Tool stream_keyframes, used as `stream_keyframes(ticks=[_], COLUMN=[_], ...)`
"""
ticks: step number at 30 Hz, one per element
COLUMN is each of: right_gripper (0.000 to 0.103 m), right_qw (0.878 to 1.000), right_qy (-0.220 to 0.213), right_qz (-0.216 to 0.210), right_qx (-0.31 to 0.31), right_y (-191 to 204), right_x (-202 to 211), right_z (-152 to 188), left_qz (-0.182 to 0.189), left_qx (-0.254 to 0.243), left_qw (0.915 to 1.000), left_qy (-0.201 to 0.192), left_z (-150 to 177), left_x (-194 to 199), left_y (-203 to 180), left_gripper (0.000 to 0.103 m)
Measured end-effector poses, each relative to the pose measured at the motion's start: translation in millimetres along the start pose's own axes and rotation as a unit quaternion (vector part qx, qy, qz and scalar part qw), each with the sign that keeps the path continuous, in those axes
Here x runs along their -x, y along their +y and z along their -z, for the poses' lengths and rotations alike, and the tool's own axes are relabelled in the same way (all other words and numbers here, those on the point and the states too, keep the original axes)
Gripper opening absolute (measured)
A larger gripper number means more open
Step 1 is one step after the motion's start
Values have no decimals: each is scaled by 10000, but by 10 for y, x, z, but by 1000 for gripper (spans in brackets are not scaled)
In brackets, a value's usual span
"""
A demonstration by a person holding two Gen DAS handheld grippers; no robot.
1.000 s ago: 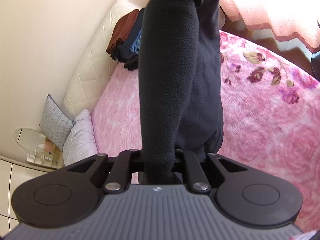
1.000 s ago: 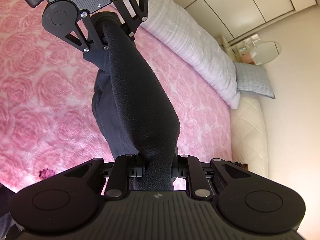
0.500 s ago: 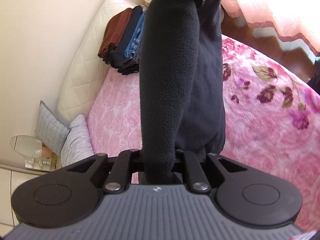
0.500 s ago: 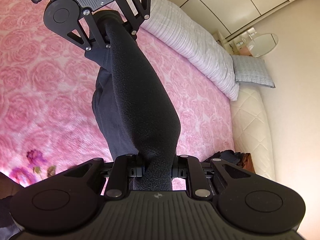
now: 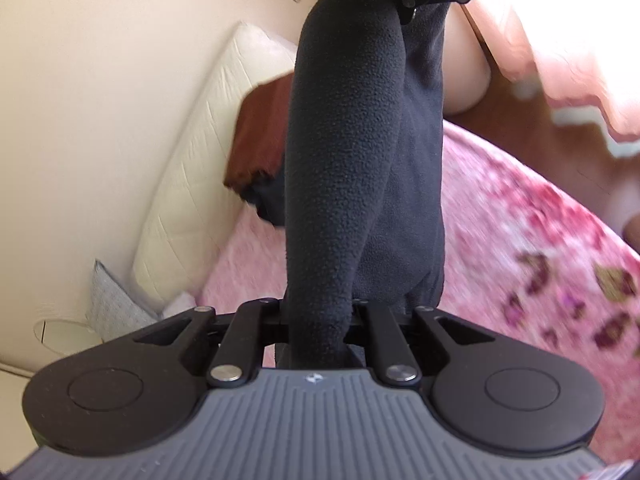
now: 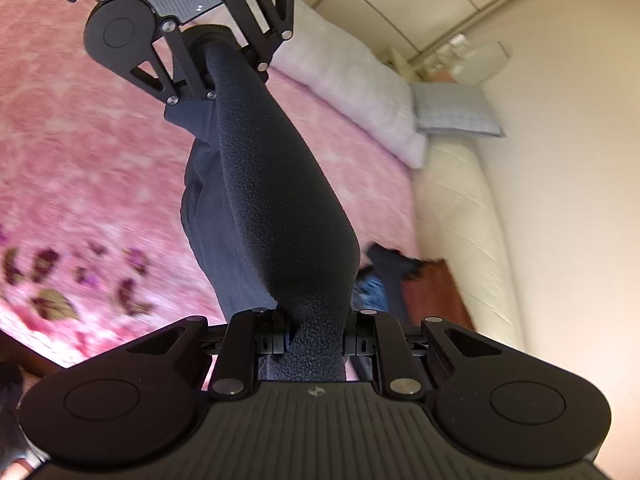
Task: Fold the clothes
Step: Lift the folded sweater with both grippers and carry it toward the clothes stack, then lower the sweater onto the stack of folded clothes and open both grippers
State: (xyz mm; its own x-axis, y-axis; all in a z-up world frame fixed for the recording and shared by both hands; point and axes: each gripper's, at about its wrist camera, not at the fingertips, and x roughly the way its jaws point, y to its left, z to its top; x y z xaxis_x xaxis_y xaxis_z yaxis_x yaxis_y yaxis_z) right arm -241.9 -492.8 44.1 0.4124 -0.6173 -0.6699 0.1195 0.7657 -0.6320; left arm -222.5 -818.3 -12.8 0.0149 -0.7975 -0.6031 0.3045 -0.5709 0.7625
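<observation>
Swung toward the folded pile (image 5: 260, 136) at the headboard (image 5: 200, 168) since a second earlier: brown and dark stack larger in the left view, newly in sight at lower right of the right view, background smeared by motion.

Nearest, at bottom centre of the left view: left gripper (image 5: 318, 320) clamped shut on one end of the black fleece garment (image 5: 344, 160). Same at bottom centre of the right view: right gripper (image 6: 316, 332) closed on the other end. Between them, stretched as a thick roll in mid-air above the pink bed (image 6: 80, 160), with a loose fold hanging below.

Judged soft, light, limp, grippy rather than slick; likely to sag and unroll if one end were let go, so best held at both ends of the fold edge.

Farther off: open blanket at left of the right view, bed edge at lower left, pillows (image 6: 352, 80) and wall at upper right.
</observation>
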Motion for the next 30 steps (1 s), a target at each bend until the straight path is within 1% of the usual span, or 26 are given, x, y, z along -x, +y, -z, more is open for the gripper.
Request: stream_keyframes(ticks=[3,9,11,14,17,21,24,28,30], right_gripper=[17,17,17,17,17,17,17,17,17], right_qw=[9999,9988,9981,9974,9964,9966,9968,9970,9961], right_qy=[67,338,426,448,459,367,246,21,-106], right_qz=[121,343,432,556,679,718,751,772,881], right_qx=[-29,-37,-43,-115,-194,-185,-149,-75,20], right_y=[-239,-721,-899,-1179,-1460,-1908,-2296,-3011,-3402], right_x=[-37,-128,-137,-187,-241,-505,-805,-1412,-1714], right_z=[134,289,322,395,472,670,877,1257,1413], left_qz=[-91,-311,-379,-446,-528,-694,-829,-994,-1120], left_qx=[-14,-207,-194,-209,-249,-281,-290,-197,-150], left_qw=[9998,9970,9961,9947,9937,9928,9930,9935,9929], left_qy=[-163,-679,-779,-907,-953,-931,-792,-521,-371], left_z=[-256,-501,-613,-763,-892,-1143,-1319,-1618,-1730], left_x=[-165,-458,-543,-660,-855,-1282,-1713,-2359,-2664], left_y=[181,577,704,914,1155,1525,1806,2275,2519], left_gripper=[11,11,11,11,11,11,12,12,12])
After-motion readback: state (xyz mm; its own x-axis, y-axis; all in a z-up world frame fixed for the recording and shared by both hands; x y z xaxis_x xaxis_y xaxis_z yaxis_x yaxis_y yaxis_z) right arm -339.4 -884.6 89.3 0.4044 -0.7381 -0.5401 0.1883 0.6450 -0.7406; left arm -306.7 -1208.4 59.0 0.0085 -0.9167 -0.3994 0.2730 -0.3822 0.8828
